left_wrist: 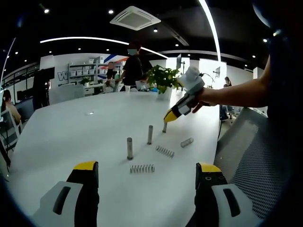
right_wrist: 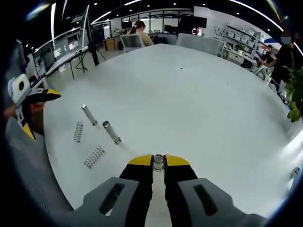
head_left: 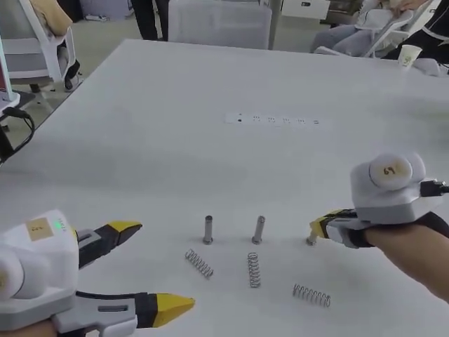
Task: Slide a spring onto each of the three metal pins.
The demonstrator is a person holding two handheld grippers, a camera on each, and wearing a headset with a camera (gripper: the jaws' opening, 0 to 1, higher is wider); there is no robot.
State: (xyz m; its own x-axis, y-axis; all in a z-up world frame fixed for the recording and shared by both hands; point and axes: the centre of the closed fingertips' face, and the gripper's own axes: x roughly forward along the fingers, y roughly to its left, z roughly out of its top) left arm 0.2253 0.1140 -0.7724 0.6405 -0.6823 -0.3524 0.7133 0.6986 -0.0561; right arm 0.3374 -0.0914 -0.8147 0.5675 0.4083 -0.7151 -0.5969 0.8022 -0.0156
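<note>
Here the right tool (head_left: 319,228) pinches the rightmost pin (head_left: 311,241) (upright on the counter (head_left: 210,140)); the nearest spring (head_left: 311,295) lies flat near it, toward the person. The left tool (head_left: 160,265) gapes empty.

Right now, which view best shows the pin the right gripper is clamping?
The right gripper view: the pin sits end-on, close up, between the shut yellow tips of the right gripper. The head view shows just its lower end beside those tips; the left gripper view shows it small and distant beneath them.
</note>
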